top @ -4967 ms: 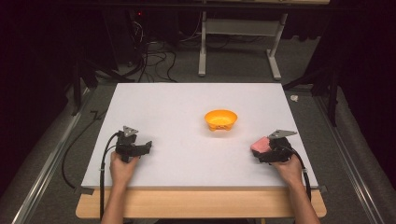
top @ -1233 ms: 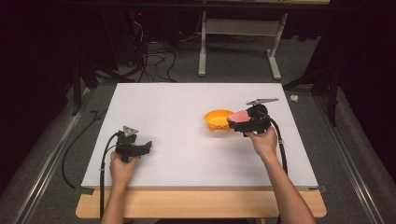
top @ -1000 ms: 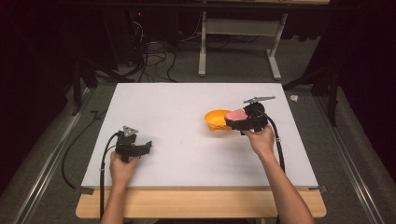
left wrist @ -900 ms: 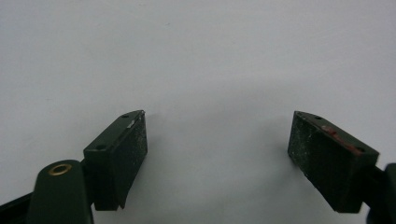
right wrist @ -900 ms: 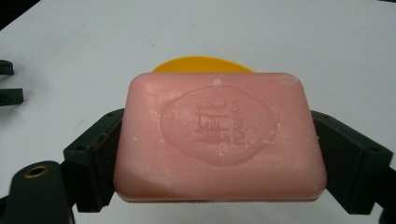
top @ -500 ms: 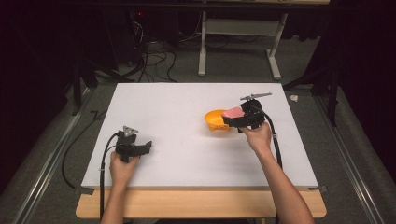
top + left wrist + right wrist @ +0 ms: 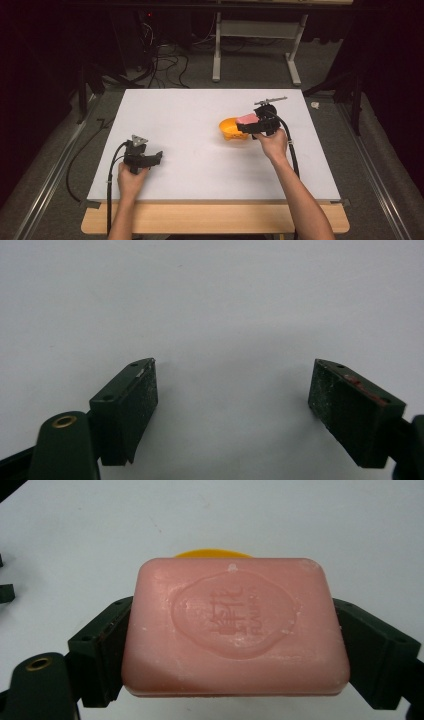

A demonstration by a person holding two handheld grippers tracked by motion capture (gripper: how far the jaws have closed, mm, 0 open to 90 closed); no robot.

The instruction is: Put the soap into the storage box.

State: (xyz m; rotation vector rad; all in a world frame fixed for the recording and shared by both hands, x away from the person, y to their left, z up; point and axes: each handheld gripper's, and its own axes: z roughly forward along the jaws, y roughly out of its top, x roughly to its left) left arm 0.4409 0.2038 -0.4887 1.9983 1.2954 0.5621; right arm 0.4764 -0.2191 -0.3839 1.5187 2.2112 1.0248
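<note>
From above, my right gripper (image 7: 246, 126) is holding the pink soap (image 7: 247, 119) over the orange bowl (image 7: 231, 129) on the table (image 7: 200, 165) — left gripper (image 7: 156, 157) resting near my edge. Left gripper view: fingers (image 7: 127, 407) sitting apart over bare table. Right gripper view: fingers (image 7: 102, 652) clamping the soap's ends — bowl rim peeking out behind.

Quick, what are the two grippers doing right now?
Left gripper: open, jaws wide apart, nothing between them, over the white table.
Right gripper: shut on the pink soap bar, by the orange bowl.
</note>
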